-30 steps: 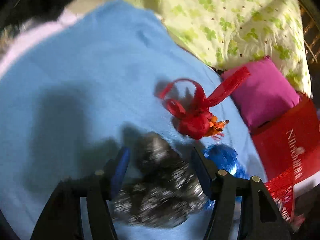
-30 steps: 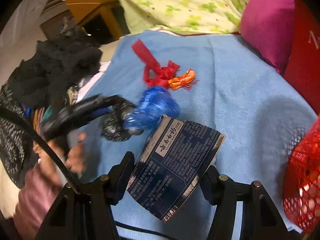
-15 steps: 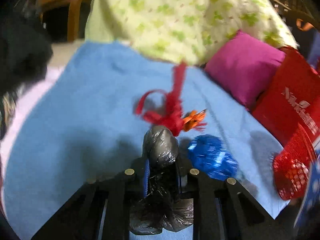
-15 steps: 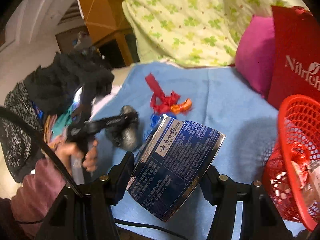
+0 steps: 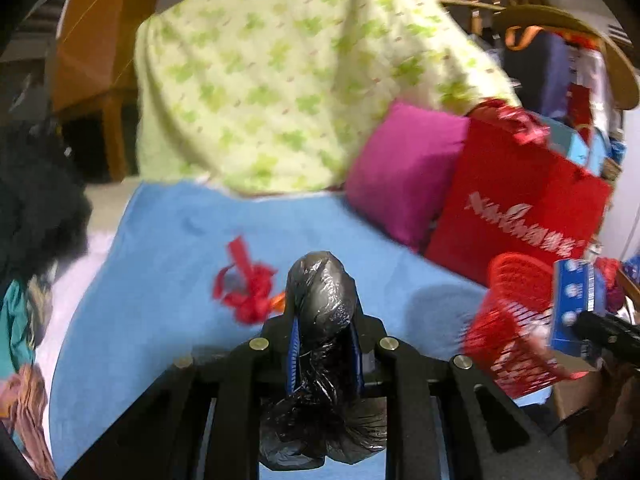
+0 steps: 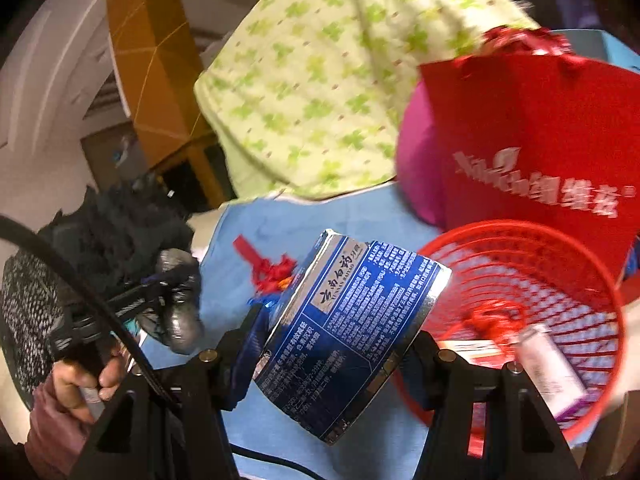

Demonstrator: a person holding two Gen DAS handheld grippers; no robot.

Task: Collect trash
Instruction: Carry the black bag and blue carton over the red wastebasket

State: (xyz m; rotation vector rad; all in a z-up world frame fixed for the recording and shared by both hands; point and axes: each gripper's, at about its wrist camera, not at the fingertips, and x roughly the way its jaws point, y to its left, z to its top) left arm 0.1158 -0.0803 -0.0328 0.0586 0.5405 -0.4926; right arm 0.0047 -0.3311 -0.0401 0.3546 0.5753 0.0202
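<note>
Trash in both tools. My left tool (image 5: 325, 330) is clamped on a crumpled black plastic bag (image 5: 322, 344); the bag sticks out past the fingertips and hangs below them, lifted off the blue blanket (image 5: 168, 256). My right tool (image 6: 338, 334) is clamped on a flattened blue toothpaste box (image 6: 352, 320), held tilted, its right corner at the rim of the red mesh basket (image 6: 532, 280).

The basket sits at the blanket's right edge and already holds a red ribbon scrap and a white tube with purple print (image 6: 554, 372).

Just beyond the left tool, on the blanket: a red ribbon bundle (image 5: 246, 286) with a bit of orange beside it. In the right view a blue foil scrap (image 6: 264, 302) peeks out next to the box.

Farther back: a magenta cushion (image 5: 400, 176) against a red shopping bag (image 5: 516, 208), behind the basket. A green clover-print sheet (image 5: 280, 80) drapes over the back. Dark clothing (image 5: 36, 200) is piled at the left.
</note>
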